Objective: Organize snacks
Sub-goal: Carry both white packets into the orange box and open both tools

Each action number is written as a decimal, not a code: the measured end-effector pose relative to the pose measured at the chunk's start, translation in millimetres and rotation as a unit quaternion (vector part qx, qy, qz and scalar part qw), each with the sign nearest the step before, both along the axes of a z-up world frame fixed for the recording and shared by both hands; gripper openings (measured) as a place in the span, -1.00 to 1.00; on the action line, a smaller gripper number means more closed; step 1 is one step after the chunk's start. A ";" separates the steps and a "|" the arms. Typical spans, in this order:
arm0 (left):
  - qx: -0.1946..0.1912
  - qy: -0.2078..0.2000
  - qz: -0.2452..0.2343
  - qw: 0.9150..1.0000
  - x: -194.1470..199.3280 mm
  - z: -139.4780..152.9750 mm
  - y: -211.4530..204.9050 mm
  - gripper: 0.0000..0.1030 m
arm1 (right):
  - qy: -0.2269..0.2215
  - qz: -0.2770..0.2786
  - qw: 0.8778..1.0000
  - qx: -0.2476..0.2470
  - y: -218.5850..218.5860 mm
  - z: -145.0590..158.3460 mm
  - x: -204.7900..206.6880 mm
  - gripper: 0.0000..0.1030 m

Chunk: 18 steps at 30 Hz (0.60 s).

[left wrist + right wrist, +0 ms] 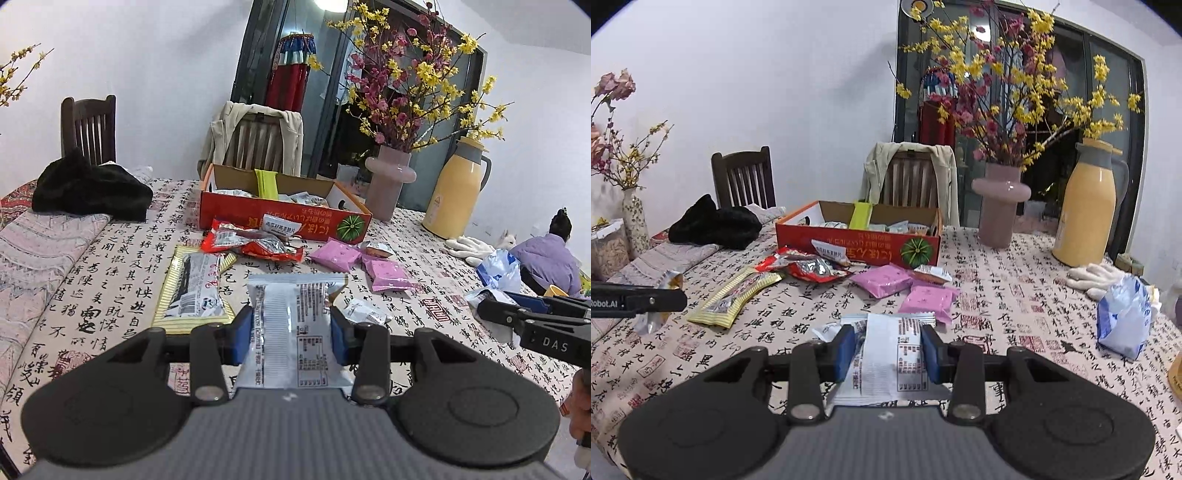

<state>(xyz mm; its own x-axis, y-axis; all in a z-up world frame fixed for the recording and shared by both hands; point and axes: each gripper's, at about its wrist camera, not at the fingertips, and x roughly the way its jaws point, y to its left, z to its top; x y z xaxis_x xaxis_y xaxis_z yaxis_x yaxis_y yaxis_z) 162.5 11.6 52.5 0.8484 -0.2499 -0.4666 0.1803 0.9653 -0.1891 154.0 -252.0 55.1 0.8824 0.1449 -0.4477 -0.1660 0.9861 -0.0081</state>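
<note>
My table [1015,306] wears a cloth printed with black calligraphy and red seals. At the far side stands an open red carton [857,245] holding packets, with red wrappers [809,267] and a yellow striped pack [733,295] spilled nearer, left of two pink packets [882,280]. Far right stand a pink vase [999,206] and yellow flask [1087,206] (white gloves [1095,278] beside it). A black garment [716,223] lies far left.
</note>
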 end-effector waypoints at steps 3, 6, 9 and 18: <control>0.000 -0.002 -0.002 1.000 2.8 5.4 2.2 -0.17 | -0.004 0.005 1.000 -0.001 3.0 8.0 0.2 -0.26; -0.008 -0.014 -0.011 1.000 5.7 17.0 4.7 -0.17 | -0.011 0.015 1.000 0.006 5.1 23.4 3.2 -0.26; -0.012 -0.023 -0.018 0.999 13.4 29.7 6.6 -0.17 | -0.016 0.034 0.999 0.027 5.9 43.4 9.9 -0.26; -0.010 -0.029 -0.052 0.998 88.1 80.7 14.4 -0.17 | -0.003 0.103 0.992 0.074 8.0 112.2 86.5 -0.26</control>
